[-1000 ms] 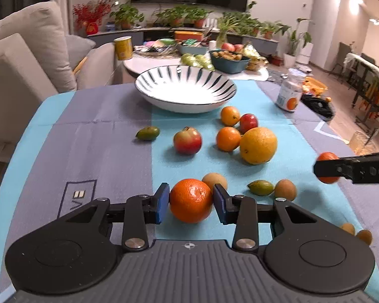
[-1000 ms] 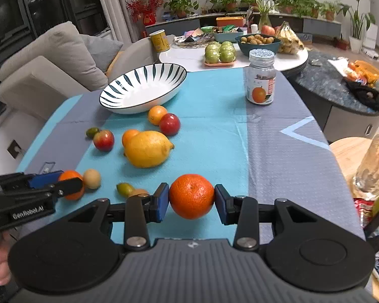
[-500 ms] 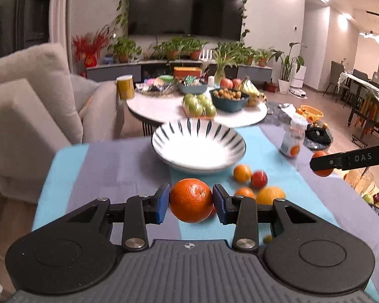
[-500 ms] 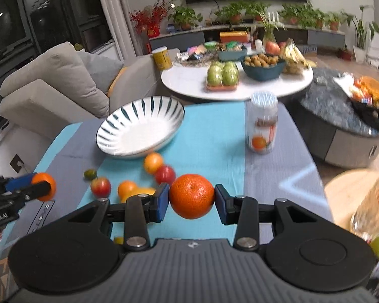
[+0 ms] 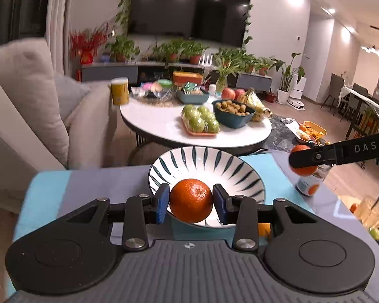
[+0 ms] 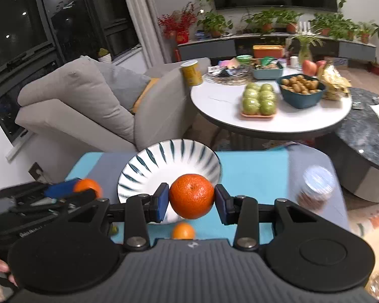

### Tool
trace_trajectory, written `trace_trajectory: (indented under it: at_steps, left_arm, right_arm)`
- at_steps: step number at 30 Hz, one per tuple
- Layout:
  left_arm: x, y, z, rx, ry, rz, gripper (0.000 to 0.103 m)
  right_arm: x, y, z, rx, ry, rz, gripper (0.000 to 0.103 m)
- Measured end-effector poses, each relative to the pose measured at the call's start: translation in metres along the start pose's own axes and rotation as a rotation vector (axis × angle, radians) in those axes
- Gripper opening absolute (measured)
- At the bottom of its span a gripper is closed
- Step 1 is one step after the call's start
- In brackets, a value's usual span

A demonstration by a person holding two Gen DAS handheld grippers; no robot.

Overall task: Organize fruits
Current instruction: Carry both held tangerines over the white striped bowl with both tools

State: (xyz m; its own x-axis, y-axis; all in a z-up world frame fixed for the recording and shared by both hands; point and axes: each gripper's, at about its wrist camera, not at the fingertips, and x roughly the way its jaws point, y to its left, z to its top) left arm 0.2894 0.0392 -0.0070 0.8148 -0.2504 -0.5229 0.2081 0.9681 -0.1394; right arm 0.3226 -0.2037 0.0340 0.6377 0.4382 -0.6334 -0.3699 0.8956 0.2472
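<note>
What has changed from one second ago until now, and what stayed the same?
Both grippers rose from above the loose fruit and moved toward the striped bowl. The left gripper carried its orange along, and the right gripper carried its orange. Nothing was taken or released: both stayed shut on their oranges. The bowl is still empty and in place.

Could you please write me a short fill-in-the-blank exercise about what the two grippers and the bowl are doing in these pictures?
1. The left gripper is shut on an ____ tangerine.
2. The right gripper holds a ____ tangerine of the same colour.
3. The white bowl with dark stripes has ____ fruit in it.
4. The bowl stands on a cloth of grey and ____.

Missing words: orange; second; no; blue
</note>
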Motion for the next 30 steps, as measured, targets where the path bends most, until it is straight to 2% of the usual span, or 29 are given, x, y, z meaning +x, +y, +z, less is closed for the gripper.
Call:
trace_trajectory:
  at_steps: [8, 16, 25, 30]
  left_arm:
    - [0.058, 0.014, 0.014, -0.016, 0.027, 0.002, 0.035]
    - [0.099, 0.016, 0.022, -0.01, 0.055, -0.019, 0.035]
    - [0.121, 0.022, 0.019, -0.026, 0.096, -0.032, 0.035]
    - [0.122, 0.02, 0.02, -0.006, 0.093, -0.036, 0.035]
  right_arm:
    - [0.061, -0.009, 0.017, 0.066, 0.05, 0.036, 0.079]
    - [0.097, -0.016, 0.021, 0.086, 0.082, 0.042, 0.079]
    - [0.117, -0.012, 0.024, 0.064, 0.098, 0.053, 0.079]
    - [0.125, -0.009, 0.022, 0.06, 0.11, 0.058, 0.079]
